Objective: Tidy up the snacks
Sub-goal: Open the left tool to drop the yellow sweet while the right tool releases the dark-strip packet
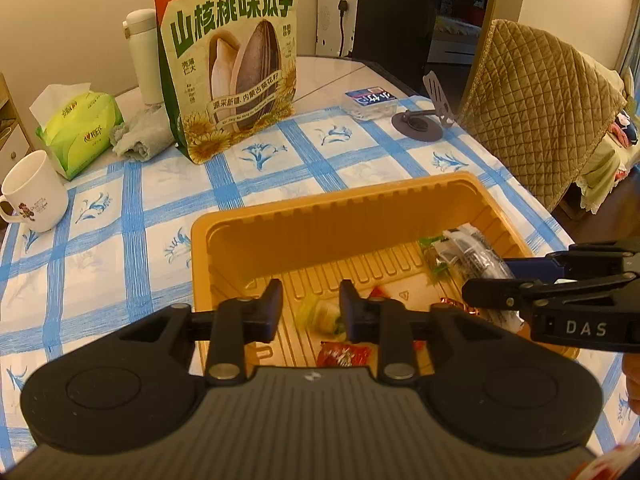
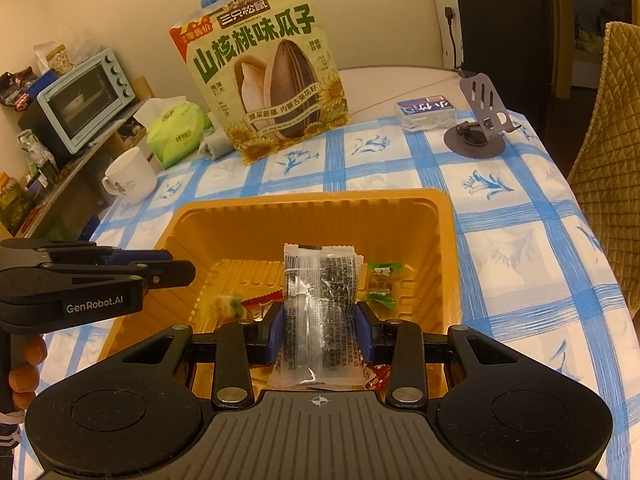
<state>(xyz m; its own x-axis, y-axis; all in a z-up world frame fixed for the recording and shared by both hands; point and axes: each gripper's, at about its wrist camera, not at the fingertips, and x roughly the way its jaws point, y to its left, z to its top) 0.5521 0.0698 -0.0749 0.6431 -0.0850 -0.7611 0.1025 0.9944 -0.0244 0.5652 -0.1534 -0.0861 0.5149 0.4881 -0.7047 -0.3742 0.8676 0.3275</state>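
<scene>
mug: white, at the left edge of the table, on its blue-checked cloth.
tissue pack: green, just behind the mug.
seed bag: upright at the back.
tray: orange, mid-table, several small wrapped snacks lying inside.
left gripper: fingers a little apart over the tray, a yellow-green candy below the gap, not pinched.
right gripper: fingers closed on a clear packet above the tray.
</scene>
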